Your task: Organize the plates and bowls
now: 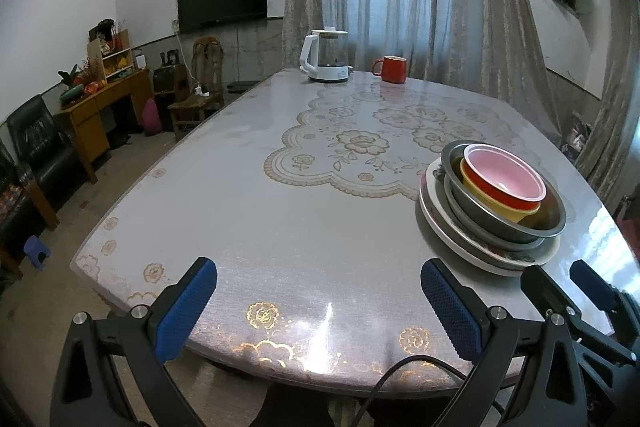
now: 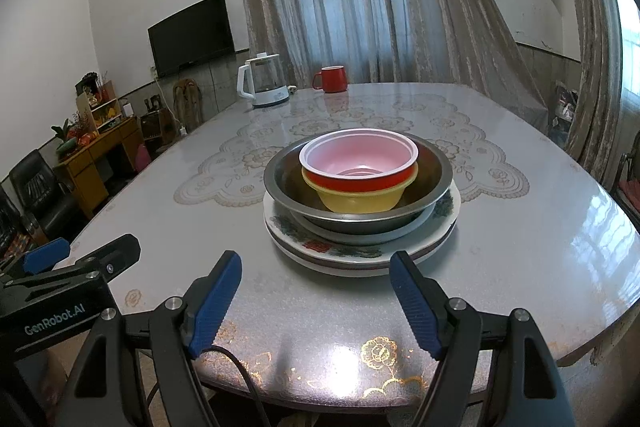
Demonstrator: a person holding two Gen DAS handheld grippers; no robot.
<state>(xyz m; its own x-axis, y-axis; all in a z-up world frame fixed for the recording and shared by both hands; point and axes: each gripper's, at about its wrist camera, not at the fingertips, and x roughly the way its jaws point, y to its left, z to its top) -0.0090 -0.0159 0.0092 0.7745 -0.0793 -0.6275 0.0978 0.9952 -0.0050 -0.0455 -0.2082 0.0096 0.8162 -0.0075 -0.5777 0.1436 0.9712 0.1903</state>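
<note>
One stack of dishes stands on the table. At the bottom lie flowered white plates (image 2: 442,227) (image 1: 448,235). On them sit nested steel bowls (image 2: 360,223) (image 1: 500,227), then a yellow bowl (image 2: 360,203) (image 1: 496,205), and on top a red bowl with a pink inside (image 2: 358,155) (image 1: 502,175). My right gripper (image 2: 316,267) is open just in front of the stack, nothing between its blue pads. My left gripper (image 1: 320,271) is open over bare table, left of the stack. Each view shows the other gripper at its side edge.
A white electric kettle (image 1: 324,59) (image 2: 264,83) and a red mug (image 1: 392,69) (image 2: 331,79) stand at the table's far end. The table's near edge (image 2: 320,403) runs under both grippers. Chairs, a wooden desk (image 1: 100,111) and a black armchair (image 1: 36,139) stand to the left.
</note>
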